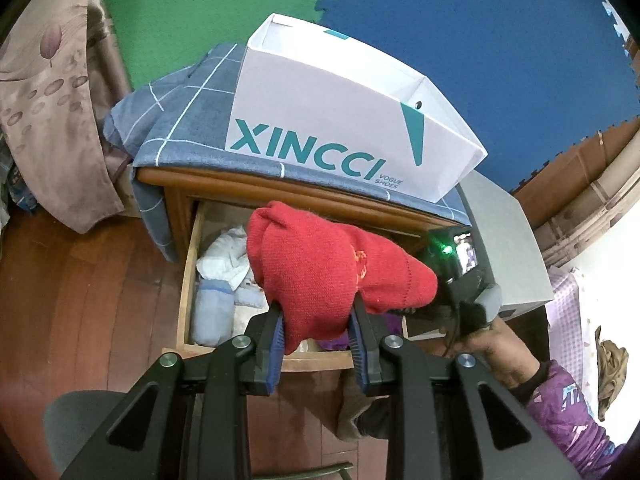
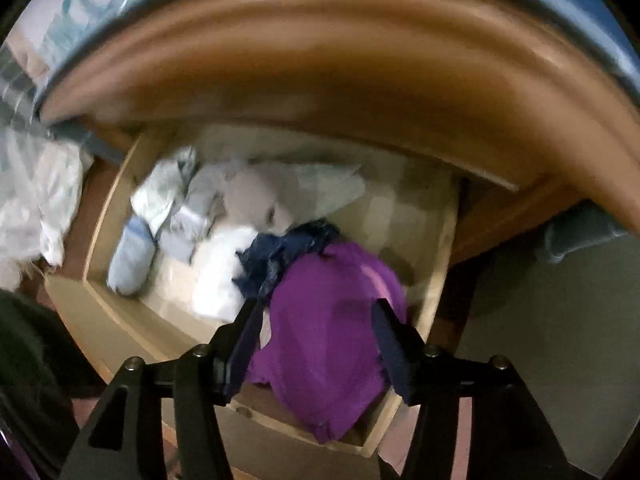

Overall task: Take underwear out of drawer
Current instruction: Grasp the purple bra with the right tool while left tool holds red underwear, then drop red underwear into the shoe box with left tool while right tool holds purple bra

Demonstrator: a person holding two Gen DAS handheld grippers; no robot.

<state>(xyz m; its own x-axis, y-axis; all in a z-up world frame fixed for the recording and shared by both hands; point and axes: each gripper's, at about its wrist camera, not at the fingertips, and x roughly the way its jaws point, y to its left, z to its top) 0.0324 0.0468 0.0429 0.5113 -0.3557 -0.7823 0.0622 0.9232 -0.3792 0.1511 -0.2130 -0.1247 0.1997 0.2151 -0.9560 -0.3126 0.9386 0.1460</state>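
Observation:
My left gripper (image 1: 316, 312) is shut on a red knitted garment (image 1: 332, 264), which hangs above the open wooden drawer (image 1: 188, 280). In the right wrist view, my right gripper (image 2: 316, 306) points down into the drawer (image 2: 120, 320), jaws wide apart. A purple garment (image 2: 328, 344) lies between the fingers at the drawer's front right corner, and the pads do not seem to press it. Dark blue fabric (image 2: 280, 256) and several white and pale blue folded pieces (image 2: 180, 208) fill the rest. A hand (image 1: 492, 344) holds the right gripper's body (image 1: 460, 264) behind the red garment.
A white XINCCI shoe box (image 1: 340, 120) stands on a blue checked cloth (image 1: 180, 120) covering the nightstand top (image 2: 320, 60), which overhangs the drawer. A grey box (image 1: 504, 240) sits to the right, a curtain (image 1: 48, 120) hangs left, and wooden floor (image 1: 80, 300) lies below.

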